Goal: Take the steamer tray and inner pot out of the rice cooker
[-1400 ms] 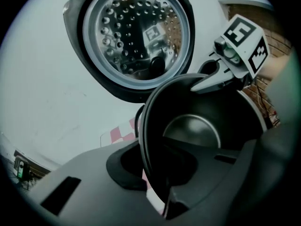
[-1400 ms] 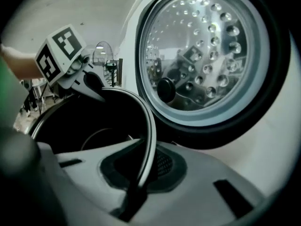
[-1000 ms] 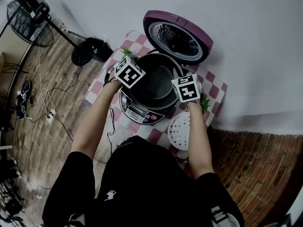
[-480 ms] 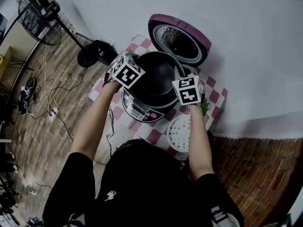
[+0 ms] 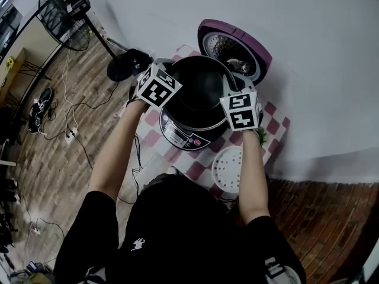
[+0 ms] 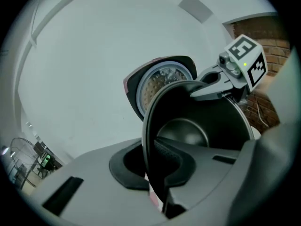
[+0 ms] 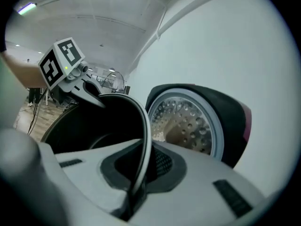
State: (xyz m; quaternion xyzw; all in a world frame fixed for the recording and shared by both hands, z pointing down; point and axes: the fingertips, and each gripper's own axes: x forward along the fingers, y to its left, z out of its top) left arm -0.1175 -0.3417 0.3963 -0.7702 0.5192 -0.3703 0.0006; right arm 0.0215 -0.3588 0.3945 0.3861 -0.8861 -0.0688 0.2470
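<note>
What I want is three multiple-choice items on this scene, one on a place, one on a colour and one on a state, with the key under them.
1. Where does the white steamer tray lie?
A. Inside the inner pot
B. On the checked cloth beside the rice cooker
C. On the wooden floor

2. What colour is the outside of the cooker's open lid?
A. Purple
B. Green
C. Yellow

3. How do the left gripper and the right gripper stand to the inner pot?
A. Both open, clear of it
B. Both shut on its rim
C. Only the left one grips it

Key: 1 B, the head view shows the tray flat on the cloth near the person; 2 A, the raised lid's shell is purple; 3 B, each gripper view shows the pot's rim pinched between its jaws.
</note>
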